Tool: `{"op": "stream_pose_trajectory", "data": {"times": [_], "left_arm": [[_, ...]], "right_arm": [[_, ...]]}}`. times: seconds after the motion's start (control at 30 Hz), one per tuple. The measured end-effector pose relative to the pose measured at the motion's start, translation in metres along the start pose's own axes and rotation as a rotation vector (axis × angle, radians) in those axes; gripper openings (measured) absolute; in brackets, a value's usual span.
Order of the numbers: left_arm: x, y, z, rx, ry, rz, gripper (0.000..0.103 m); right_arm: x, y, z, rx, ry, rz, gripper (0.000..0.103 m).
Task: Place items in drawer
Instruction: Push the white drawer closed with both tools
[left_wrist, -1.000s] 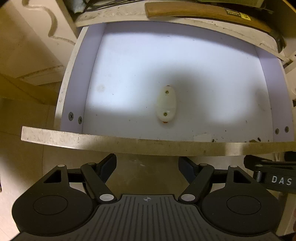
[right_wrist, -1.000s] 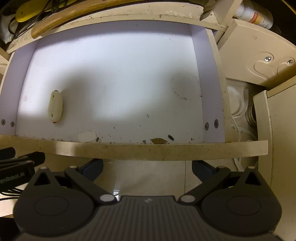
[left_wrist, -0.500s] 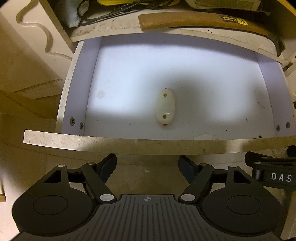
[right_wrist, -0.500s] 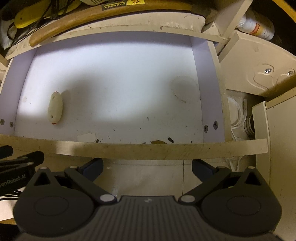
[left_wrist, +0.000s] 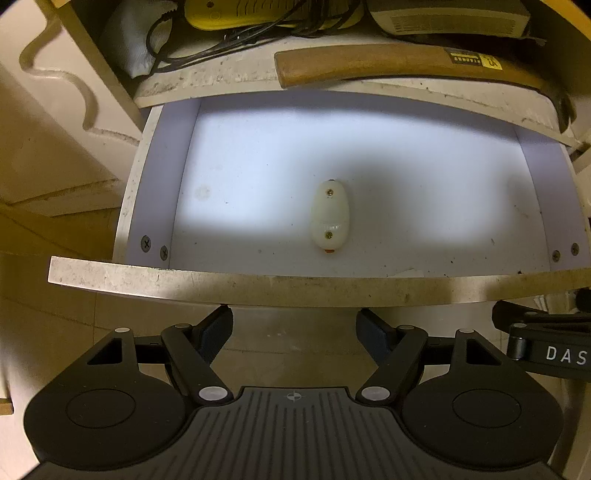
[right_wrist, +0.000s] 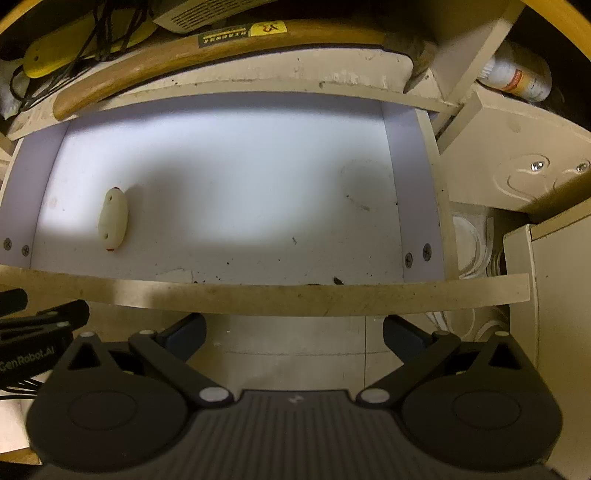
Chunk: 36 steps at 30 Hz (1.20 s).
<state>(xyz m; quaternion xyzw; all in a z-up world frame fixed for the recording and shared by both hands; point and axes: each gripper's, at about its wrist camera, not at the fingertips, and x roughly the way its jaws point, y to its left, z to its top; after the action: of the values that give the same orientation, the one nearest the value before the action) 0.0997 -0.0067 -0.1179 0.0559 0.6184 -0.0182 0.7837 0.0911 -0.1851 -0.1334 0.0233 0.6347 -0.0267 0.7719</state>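
Drawer (left_wrist: 236, 284): pulled out below a shelf; white floor speckled with dark crumbs, pale side walls fixed with screws, worn front edge nearest both cameras.
Oval fitting (left_wrist: 330, 217): small cream plastic oval with two screws and a red tip, lying on the drawer floor; near the middle in the left wrist view, towards the left wall in the right wrist view (right_wrist: 112, 219). Its exact nature is hard to tell.
Left claw (left_wrist: 294, 330): released, fingers spread wide and grasping nothing; held in front of the drawer's front edge, over the tiled floor.
Right claw (right_wrist: 294, 334): released likewise, fingers wide apart and empty; also in front of the front edge, towards the drawer's right half.
Hammer (left_wrist: 388, 66): wooden handle with a yellow and black label, lying across the shelf directly above the drawer.
Yellow device (left_wrist: 236, 14): on the same shelf behind the hammer, tangled with black cables (left_wrist: 192, 48).
Grey box (left_wrist: 447, 18): at the shelf's back right.
Bottle (right_wrist: 517, 75): white with an orange label, lying in a compartment to the right of the shelf.
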Motion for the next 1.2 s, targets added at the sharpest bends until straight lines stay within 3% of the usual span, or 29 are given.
{"op": "stream_pose_trajectory", "data": {"times": [1.2], "left_arm": [[0.008, 0.004, 0.042, -0.027, 0.002, -0.019, 0.073]], "right_arm": [[0.001, 0.010, 0.055, 0.000, -0.012, -0.008, 0.102]]}}
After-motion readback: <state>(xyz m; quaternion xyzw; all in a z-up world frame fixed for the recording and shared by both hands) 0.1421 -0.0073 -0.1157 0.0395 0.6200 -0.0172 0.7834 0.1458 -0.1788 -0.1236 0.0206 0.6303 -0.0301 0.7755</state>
